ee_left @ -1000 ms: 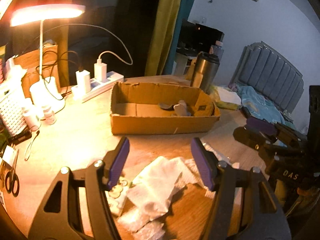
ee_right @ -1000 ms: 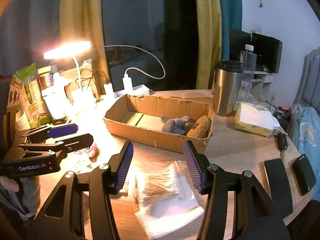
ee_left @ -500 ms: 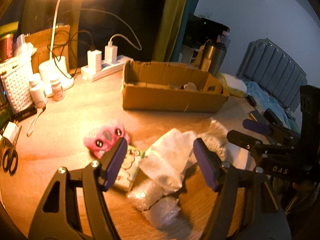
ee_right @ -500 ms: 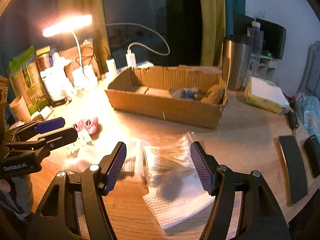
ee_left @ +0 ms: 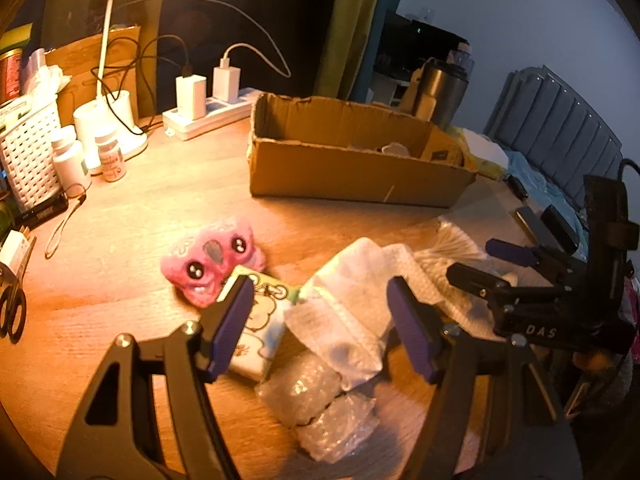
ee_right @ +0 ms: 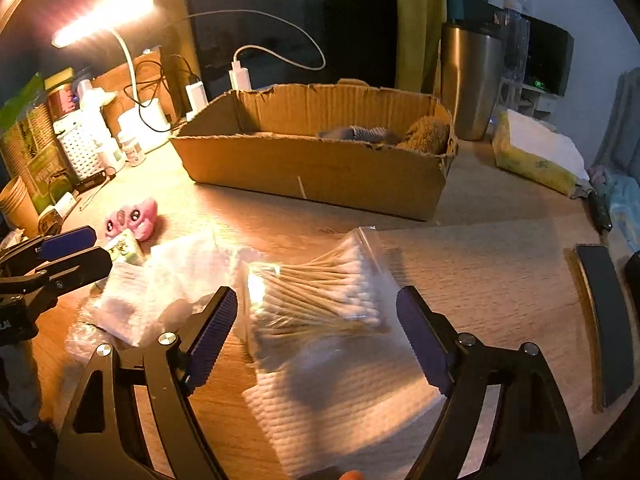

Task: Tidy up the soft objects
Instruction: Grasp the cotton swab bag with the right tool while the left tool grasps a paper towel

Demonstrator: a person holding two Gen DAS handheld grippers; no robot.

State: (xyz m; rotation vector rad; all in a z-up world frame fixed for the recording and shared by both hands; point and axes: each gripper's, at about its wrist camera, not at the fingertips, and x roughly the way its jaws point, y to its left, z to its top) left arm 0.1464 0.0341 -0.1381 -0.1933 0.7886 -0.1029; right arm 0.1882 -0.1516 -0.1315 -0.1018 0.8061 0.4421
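Observation:
A cardboard box (ee_left: 352, 172) (ee_right: 312, 168) stands mid-table with a grey and a brown soft toy (ee_right: 424, 136) inside. A pink plush (ee_left: 212, 264) (ee_right: 132, 220) lies in front of it. My left gripper (ee_left: 320, 320) is open and empty above white plastic bags (ee_left: 344, 320), a tissue pack (ee_left: 260, 328) and bubble wrap (ee_left: 320, 408). My right gripper (ee_right: 316, 332) is open and empty over a bag of cotton swabs (ee_right: 320, 292) on a white cloth (ee_right: 344, 404).
A lamp base (ee_left: 108, 120), power strip (ee_left: 212, 112), pill bottles (ee_left: 108, 156), white basket (ee_left: 28, 156) and scissors (ee_left: 12, 312) crowd the left. A steel tumbler (ee_right: 472, 84), tissue box (ee_right: 536, 152) and phones (ee_right: 604, 312) sit on the right.
Both grippers have pulled back from the box and dropped lower. The pink plush has come into the left wrist view. Both stay open and empty.

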